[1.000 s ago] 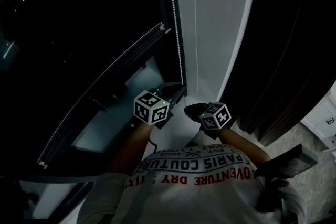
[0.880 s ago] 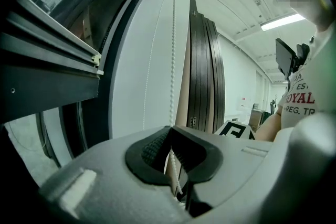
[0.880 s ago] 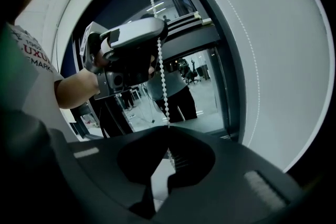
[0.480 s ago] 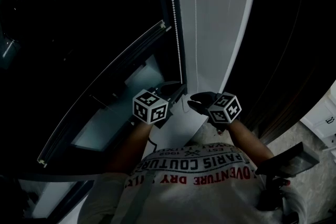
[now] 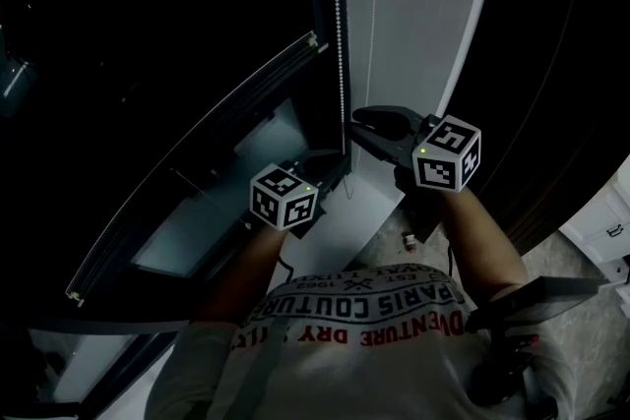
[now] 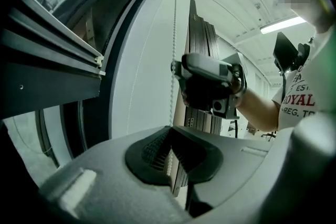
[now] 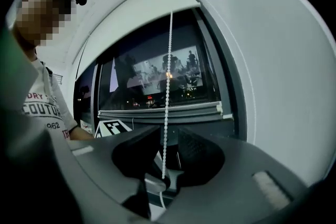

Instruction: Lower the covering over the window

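Note:
The window covering is a roller blind whose bottom rail [image 5: 197, 162] hangs partway down the dark window [image 5: 148, 15]. Its white bead chain [image 5: 341, 34] runs down the window's right edge. My left gripper [image 5: 330, 170] is shut on the bead chain [image 6: 174, 34], which is pinched between its pads [image 6: 157, 147]. Higher up the same chain is my right gripper [image 5: 360, 123]. Its jaws are opening, and the bead chain [image 7: 167, 86] hangs loose between them without touching either pad. The blind's rail [image 7: 157, 112] shows behind it.
A white wall panel [image 5: 413, 15] stands just right of the chain, with a dark tall panel [image 5: 561, 64] beyond it. The white sill [image 5: 330, 231] lies under the grippers. The other gripper [image 6: 207, 84] is close above the left one.
The right gripper has let go of the chain, opened its jaws and risen along the chain. The left gripper has stayed put, shut on the chain.

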`<action>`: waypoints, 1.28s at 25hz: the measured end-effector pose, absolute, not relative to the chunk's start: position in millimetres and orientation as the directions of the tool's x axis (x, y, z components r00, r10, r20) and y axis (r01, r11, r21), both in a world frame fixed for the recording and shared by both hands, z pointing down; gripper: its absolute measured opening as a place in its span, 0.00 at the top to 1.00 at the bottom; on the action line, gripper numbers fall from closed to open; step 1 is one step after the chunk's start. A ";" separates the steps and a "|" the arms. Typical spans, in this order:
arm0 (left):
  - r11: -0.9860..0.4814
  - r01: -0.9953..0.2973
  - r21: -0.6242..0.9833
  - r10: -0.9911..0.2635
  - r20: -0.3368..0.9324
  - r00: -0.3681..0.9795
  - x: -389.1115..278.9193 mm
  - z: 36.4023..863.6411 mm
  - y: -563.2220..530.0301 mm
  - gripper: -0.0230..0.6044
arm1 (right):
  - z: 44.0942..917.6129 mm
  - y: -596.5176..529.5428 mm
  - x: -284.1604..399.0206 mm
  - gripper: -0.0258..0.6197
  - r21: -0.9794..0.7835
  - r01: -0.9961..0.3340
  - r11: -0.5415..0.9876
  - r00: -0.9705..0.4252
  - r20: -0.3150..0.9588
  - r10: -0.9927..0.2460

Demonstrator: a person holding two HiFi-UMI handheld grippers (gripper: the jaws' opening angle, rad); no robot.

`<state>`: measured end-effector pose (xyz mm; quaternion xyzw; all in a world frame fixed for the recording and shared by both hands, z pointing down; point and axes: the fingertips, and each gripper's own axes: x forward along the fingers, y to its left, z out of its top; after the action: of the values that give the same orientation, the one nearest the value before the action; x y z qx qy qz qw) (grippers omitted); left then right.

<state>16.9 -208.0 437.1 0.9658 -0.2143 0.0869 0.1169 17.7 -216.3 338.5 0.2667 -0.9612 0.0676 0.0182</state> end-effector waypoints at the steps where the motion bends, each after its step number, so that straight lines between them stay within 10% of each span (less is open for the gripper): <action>1: -0.882 -0.433 0.186 -0.392 0.220 0.893 17.9 437.1 -207.0 0.95 | 330.5 -218.4 14.8 0.80 -0.104 -0.513 0.852 -0.858 0.063 -0.509; 32: -0.886 -0.417 0.201 -0.367 0.244 0.897 41.3 461.6 -217.2 0.95 | 333.5 -238.8 26.8 0.95 -0.114 -0.538 0.835 -0.842 0.037 -0.538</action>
<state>41.3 -217.2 461.6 0.9660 -0.2031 0.1000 0.1249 26.8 -238.8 333.5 0.2808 -0.9579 0.0602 0.0014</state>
